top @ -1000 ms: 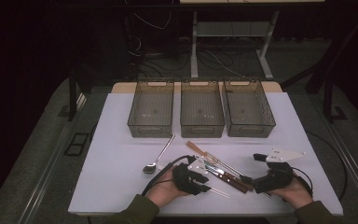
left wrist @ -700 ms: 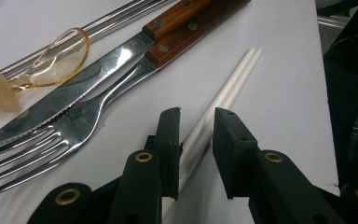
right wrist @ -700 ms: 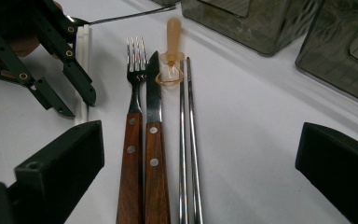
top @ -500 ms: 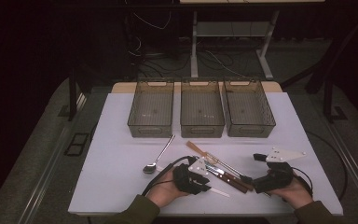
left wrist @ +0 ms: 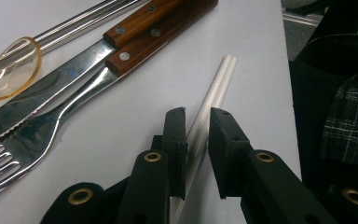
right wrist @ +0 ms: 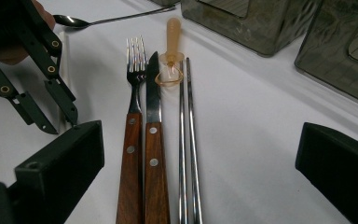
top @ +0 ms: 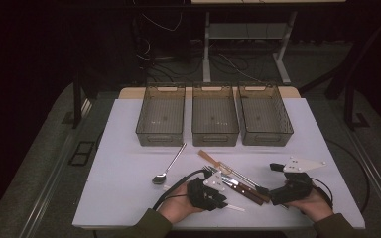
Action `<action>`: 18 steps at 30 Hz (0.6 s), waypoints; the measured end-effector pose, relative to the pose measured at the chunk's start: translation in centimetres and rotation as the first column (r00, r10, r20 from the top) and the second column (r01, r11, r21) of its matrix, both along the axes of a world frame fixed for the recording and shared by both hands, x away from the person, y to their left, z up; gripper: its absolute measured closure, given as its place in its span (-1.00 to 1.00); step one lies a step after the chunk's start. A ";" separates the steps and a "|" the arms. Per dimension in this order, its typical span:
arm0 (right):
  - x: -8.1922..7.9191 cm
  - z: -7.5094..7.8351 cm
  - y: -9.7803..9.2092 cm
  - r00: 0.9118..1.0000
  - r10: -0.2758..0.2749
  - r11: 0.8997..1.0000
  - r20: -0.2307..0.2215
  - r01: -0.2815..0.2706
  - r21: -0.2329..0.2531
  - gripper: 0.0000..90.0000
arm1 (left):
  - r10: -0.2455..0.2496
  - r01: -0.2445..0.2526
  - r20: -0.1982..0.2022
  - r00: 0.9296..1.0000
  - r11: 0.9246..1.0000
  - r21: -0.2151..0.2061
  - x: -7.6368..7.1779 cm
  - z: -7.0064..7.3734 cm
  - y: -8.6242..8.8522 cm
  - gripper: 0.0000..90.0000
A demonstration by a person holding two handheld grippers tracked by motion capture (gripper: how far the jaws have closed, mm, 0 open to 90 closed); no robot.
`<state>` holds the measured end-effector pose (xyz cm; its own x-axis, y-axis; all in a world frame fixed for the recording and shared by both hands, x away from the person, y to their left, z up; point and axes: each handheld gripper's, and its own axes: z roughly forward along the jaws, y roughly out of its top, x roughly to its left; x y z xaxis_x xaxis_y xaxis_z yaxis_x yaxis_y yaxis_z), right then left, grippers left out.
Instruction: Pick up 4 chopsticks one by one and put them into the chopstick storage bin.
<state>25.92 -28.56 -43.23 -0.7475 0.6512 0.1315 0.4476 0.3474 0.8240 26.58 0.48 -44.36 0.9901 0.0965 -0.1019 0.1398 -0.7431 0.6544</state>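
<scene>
Two white chopsticks [left wrist: 214, 93] lie on the table [top: 129, 198] between your left gripper [left wrist: 196, 116] fingers, nearly pinched but not clamped; your right gripper [right wrist: 200, 158] is spread wide over the fork [right wrist: 133, 84] and knife [right wrist: 153, 93].

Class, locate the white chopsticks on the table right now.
In the left gripper view the white chopsticks lie between the left claw jaws, beside the wooden-handled fork, near the table's front edge.
</scene>
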 end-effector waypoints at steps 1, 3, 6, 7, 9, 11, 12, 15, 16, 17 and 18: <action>0.0 0.0 0.0 1.000 0.000 1.000 0.000 0.000 0.000 -0.97 | -0.005 0.005 0.004 1.000 1.000 0.000 0.1 0.0 0.0 0.70; 0.0 0.0 0.0 1.000 -0.001 1.000 -0.001 0.001 0.000 -0.97 | -0.012 0.012 0.008 1.000 1.000 -0.001 0.1 0.0 0.0 0.70; 0.0 0.0 0.0 1.000 0.000 1.000 0.000 0.000 0.000 -0.97 | -0.023 0.023 0.013 1.000 1.000 0.001 0.1 0.0 -0.2 0.69; 0.0 0.0 0.0 1.000 0.001 1.000 0.000 -0.001 0.000 -0.97 | -0.025 0.025 0.014 1.000 1.000 0.001 0.1 0.0 -0.2 0.69; 0.0 0.0 0.0 1.000 0.001 1.000 0.001 -0.001 0.000 -0.97 | -0.028 0.028 0.011 1.000 1.000 -0.007 0.1 0.0 -0.5 0.65; 0.0 0.0 0.0 1.000 0.001 1.000 0.001 -0.001 0.000 -0.97 | -0.025 0.025 -0.003 1.000 0.999 -0.032 0.0 0.1 -1.0 0.63; 0.0 0.0 0.0 1.000 0.000 1.000 0.001 0.000 0.001 -0.97 | -0.029 0.029 -0.003 1.000 0.999 -0.039 0.0 0.1 -1.3 0.63; 0.0 0.0 0.0 1.000 -0.001 1.000 0.002 0.001 0.001 -0.97 | -0.052 0.052 0.004 0.999 0.998 -0.044 -0.3 0.1 -2.2 0.63; 0.0 0.0 0.0 1.000 -0.001 1.000 0.004 0.001 0.001 -0.97 | -0.063 0.063 0.005 0.998 0.997 -0.044 -0.4 0.1 -2.6 0.63; 0.0 0.0 0.0 1.000 -0.001 1.000 0.004 0.001 0.001 -0.97 | -0.071 0.071 0.006 0.997 0.997 -0.043 -0.5 0.0 -2.9 0.63; 0.0 0.0 0.0 1.000 -0.001 1.000 0.005 0.001 0.001 -0.97 | -0.080 0.081 0.010 0.997 0.996 -0.042 -0.6 0.0 -3.3 0.63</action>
